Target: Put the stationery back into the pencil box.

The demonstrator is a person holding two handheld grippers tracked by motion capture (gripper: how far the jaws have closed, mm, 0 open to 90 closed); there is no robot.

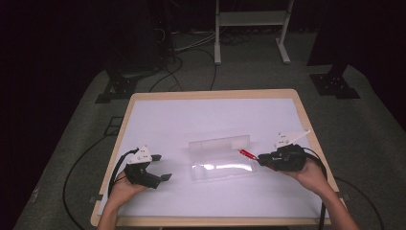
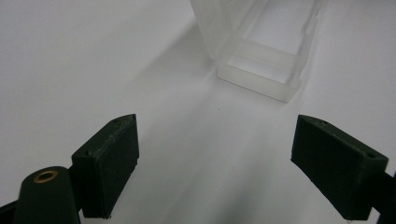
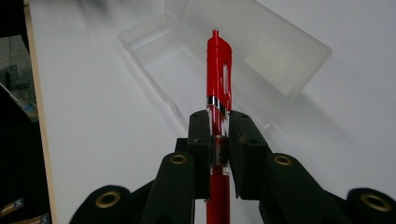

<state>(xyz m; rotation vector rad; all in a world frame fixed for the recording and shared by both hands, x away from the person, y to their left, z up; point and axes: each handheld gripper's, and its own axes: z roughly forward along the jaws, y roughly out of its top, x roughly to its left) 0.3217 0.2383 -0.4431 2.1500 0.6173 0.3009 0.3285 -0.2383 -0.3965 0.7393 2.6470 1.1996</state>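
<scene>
Left hand [image 1: 125,184]: nearest the high camera, at the near-left of the table [image 1: 210,95], wrapped round the left gripper.
Left gripper [image 1: 160,172]: released; jaws stand wide apart with nothing between them; aimed rightward at the case. Same spread of jaws in the left gripper view [image 2: 215,161].
Clear plastic case [image 1: 221,160]: open, lying at table centre between the two grippers; tray toward the person, lid [image 1: 220,143] raised behind it. Long axis runs left to right across the table. One short end faces the left gripper, near but apart [image 2: 259,70].
Red pen [image 1: 247,154]: clamped in the right gripper, above the right end of the case; clip end pointing left and slightly away from the person. In the right gripper view [image 3: 218,74], long axis roughly in line with the case's length.
Right gripper [image 1: 261,158]: clenched on the pen barrel, just beside the case's right end [image 3: 219,140].
Right hand [image 1: 313,175]: near-right edge of the table.
Deciding relation: case lies directly left of the pen tip; right gripper nearer to it than the left. Probable next move: lower pen lengthwise into tray. Contact between pen and case: cannot tell.
</scene>
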